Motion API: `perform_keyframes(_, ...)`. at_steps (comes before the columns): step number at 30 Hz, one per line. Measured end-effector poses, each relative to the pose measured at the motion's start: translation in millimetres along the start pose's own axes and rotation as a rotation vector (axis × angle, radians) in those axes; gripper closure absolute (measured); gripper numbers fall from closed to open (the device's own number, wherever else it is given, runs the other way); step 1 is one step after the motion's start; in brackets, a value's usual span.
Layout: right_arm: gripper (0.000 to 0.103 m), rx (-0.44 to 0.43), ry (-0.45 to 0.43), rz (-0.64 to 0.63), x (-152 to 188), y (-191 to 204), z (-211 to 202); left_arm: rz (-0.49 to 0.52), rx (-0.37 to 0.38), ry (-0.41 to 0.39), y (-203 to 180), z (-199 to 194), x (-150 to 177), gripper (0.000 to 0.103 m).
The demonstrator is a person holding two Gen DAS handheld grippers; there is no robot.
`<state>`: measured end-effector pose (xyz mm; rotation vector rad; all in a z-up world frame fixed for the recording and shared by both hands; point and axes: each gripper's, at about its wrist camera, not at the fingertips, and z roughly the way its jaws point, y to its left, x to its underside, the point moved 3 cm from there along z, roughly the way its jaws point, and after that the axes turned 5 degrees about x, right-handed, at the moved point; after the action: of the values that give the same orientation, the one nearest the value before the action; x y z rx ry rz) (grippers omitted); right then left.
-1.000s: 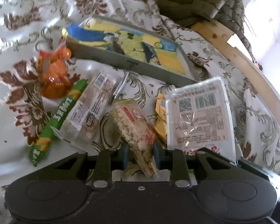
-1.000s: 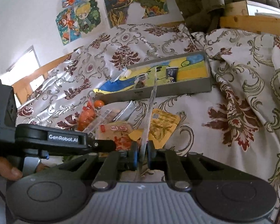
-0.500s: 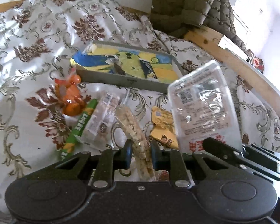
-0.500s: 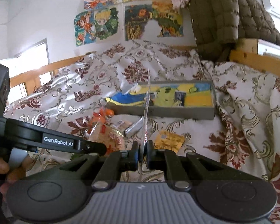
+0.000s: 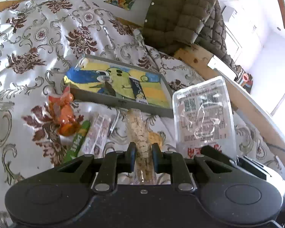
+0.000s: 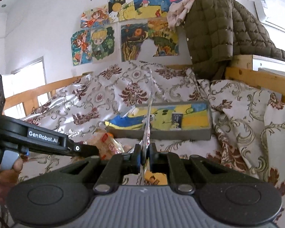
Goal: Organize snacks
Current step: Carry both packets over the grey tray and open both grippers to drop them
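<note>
The left gripper (image 5: 143, 156) is squeezing a long clear pack of puffed rice (image 5: 137, 131), and its fingers have just been closing in on it. The pack is sticking up and away from the fingers, lifted off the bed. The right gripper (image 6: 144, 157) is pinching a flat white packet (image 5: 203, 114) by its bottom edge, with its fingers shut tight on it. In the right wrist view the packet is showing only as a thin edge (image 6: 148, 114) standing straight up.

Just past the fingers, more snacks are lying close together on the flowery bedspread (image 5: 28, 43): a green stick pack (image 5: 77, 142), a clear wrapped bar (image 5: 97, 133), an orange candy bag (image 5: 63, 114) and a yellow packet (image 5: 154, 137).

Behind them a grey tray (image 5: 121, 102) with a painted bird picture is sitting flat, with two small things lying in it. Most of its floor is bare.

Farther back, the bedspread is wide and open on the left. A wooden bed rail (image 5: 199, 58) and a green puffy coat (image 5: 180, 13) are closing off the right side.
</note>
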<state>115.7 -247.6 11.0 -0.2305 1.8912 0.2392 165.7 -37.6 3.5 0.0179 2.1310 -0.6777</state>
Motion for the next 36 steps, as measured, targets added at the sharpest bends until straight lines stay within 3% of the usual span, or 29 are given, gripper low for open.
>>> perform_keyframes(7,0.094,-0.008,0.004,-0.031,-34.8,-4.9,34.9,0.017,0.010,-0.006,8.4,15.9,-64.1,0.084)
perform_keyframes(13,0.094,0.012,0.045,-0.048,-76.9,-20.8,119.2,0.084,0.018,-0.077,28.9,70.3,-129.8,0.084)
perform_keyframes(19,0.094,0.024,0.106,-0.038,-97.1,-41.9,215.1,0.065,-0.007,-0.066,54.1,144.6,-166.3,0.084)
perform_keyframes(26,0.094,0.022,0.163,0.021,-90.9,-59.6,280.5,0.028,0.006,-0.038,74.7,204.1,-174.6,0.084)
perform_keyframes(36,0.093,0.049,0.245,-0.025,-80.2,-64.3,308.3,-0.024,0.003,-0.005,96.2,231.8,-163.7,0.084)
